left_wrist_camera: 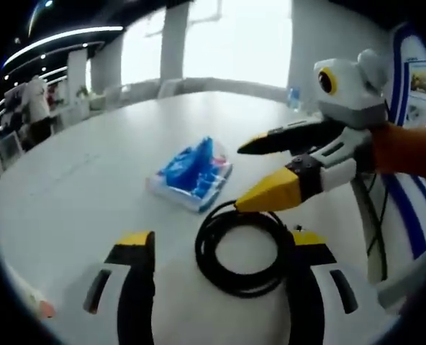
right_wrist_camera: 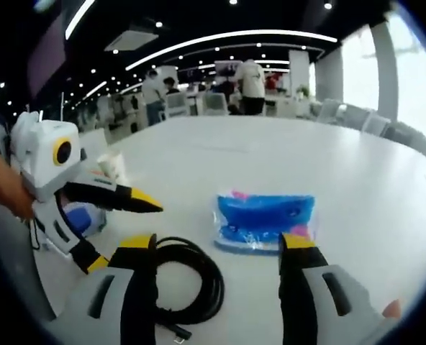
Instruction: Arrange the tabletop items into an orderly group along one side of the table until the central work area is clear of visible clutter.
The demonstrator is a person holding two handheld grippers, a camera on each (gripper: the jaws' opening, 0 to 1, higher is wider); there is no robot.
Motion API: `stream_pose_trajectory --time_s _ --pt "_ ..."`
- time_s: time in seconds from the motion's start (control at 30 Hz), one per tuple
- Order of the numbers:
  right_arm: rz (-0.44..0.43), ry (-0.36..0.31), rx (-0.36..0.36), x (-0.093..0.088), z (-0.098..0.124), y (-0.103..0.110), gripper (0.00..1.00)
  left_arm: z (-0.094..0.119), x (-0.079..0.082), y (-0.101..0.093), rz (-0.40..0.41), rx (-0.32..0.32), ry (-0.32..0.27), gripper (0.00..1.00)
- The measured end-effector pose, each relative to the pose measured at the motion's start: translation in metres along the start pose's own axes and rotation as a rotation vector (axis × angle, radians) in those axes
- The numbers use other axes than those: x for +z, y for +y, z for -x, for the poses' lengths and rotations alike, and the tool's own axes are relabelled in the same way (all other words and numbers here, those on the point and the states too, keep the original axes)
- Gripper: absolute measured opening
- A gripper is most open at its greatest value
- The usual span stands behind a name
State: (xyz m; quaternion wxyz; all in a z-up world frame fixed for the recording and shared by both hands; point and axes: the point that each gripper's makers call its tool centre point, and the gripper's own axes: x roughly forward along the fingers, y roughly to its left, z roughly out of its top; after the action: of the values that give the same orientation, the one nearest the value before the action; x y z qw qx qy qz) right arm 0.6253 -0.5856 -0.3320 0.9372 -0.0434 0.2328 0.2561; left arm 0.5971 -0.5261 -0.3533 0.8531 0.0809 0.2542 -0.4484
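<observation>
Where the left gripper [left_wrist_camera: 224,251] reaches forward over the white table [left_wrist_camera: 83,187], its two yellow-tipped jaws stand wide apart with the coiled black cable [left_wrist_camera: 243,248] lying on the tabletop between them, apparently untouched by either jaw. Just beyond the coil lies a clear packet of blue items [left_wrist_camera: 191,174], flat on the table. The right gripper [left_wrist_camera: 267,169] enters from the right, above the coil's far edge, jaws parted and holding nothing.

In the right gripper view, the right gripper [right_wrist_camera: 220,248] stands equally wide, the cable [right_wrist_camera: 184,284] lying by its left jaw and the blue packet [right_wrist_camera: 265,219] just ahead between the jaws. The left gripper [right_wrist_camera: 127,230] sits at the left, open. Something blue lies behind it, too hidden to identify. Farther off, people [right_wrist_camera: 252,86] stand beyond the table's far end.
</observation>
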Motion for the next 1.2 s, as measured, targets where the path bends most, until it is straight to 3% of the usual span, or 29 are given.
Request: stream_pose_trajectory --time_s 0.37,0.7,0.9,1.2 --pt "-0.013 -0.076 -0.017 0.018 0.017 0.003 0.82 0.018 0.015 -0.013 0.017 -0.056 -0.082 0.83" --pt "-0.014 -0.089 -0.021 0.023 0.031 0.009 0.87 0.045 0.025 -0.030 0.001 -0.090 -0.156 0.93" --pt "0.014 -0.111 -0.018 0.038 0.042 0.018 0.87 0.070 0.028 -0.041 -0.001 -0.107 -0.202 0.97" --pt "0.053 -0.129 -0.002 0.055 0.050 0.037 0.87 0.108 0.032 -0.040 0.010 -0.087 -0.262 0.99"
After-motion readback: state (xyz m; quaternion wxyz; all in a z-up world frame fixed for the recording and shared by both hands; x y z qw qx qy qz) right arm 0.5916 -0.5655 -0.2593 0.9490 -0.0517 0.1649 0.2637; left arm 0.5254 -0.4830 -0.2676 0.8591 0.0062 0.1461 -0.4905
